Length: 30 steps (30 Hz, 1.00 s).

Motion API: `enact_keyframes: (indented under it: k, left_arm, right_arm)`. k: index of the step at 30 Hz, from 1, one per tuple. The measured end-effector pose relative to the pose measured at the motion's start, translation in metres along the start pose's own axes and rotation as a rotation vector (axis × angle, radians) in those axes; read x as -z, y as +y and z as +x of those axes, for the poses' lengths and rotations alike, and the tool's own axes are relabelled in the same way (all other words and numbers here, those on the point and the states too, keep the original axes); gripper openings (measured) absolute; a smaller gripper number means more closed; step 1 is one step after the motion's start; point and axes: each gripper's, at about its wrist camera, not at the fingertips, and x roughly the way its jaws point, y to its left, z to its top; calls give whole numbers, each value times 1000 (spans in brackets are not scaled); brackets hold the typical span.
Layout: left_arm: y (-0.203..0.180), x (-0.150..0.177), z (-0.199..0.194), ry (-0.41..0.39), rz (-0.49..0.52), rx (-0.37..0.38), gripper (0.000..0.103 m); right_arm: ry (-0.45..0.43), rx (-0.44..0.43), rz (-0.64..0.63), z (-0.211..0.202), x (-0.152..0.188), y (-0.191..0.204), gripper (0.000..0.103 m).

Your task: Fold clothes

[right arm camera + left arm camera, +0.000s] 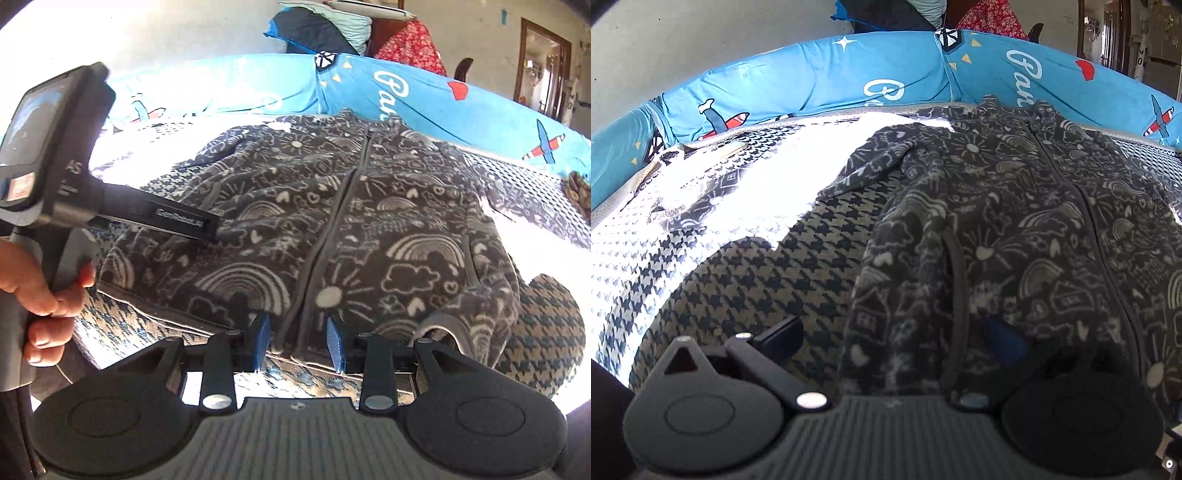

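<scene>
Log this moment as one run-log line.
stage: fold start | jacket: flat, zip up, on houndstooth cover | left gripper: on jacket's side | right gripper: open, at hem

Dark fleece jacket (332,229), white doodle print, zipped shut, lies flat and front-up before me on the houndstooth cover (546,354).

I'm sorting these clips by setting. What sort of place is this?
Probably a home bedroom: a patterned fleece jacket lies on a houndstooth cover, edged by a blue cartoon-print bumper, with heaped bedding behind and a wooden door.
</scene>
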Motion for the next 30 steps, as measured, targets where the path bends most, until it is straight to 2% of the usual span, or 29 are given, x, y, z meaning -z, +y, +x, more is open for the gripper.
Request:
enact_keyframes:
  k: [4,6,13,17,19,30]
  left_arm:
    - [-11,-2,-6,-43,49,-9,103]
    - [-16,-2,-5,-43,64,-7,103]
    - [-17,-3,1,-25,56,-6,103]
    - [-18,-1,3,-20,62,-6,103]
    - [-18,-2,3,-19,62,-5,103]
    - [-16,-1,5,-13,50,6,103]
  right_arm:
    - [67,27,106,11,1,-20,41]
    - [61,32,116,9,1,-22,41]
    - [-44,104,94,-17,4,-23,41]
    - [-103,178,113,-31,3,-28,41]
    - [-115,241,117,-35,2,-31,42]
    - [94,428,136,-1,10,-53,44]
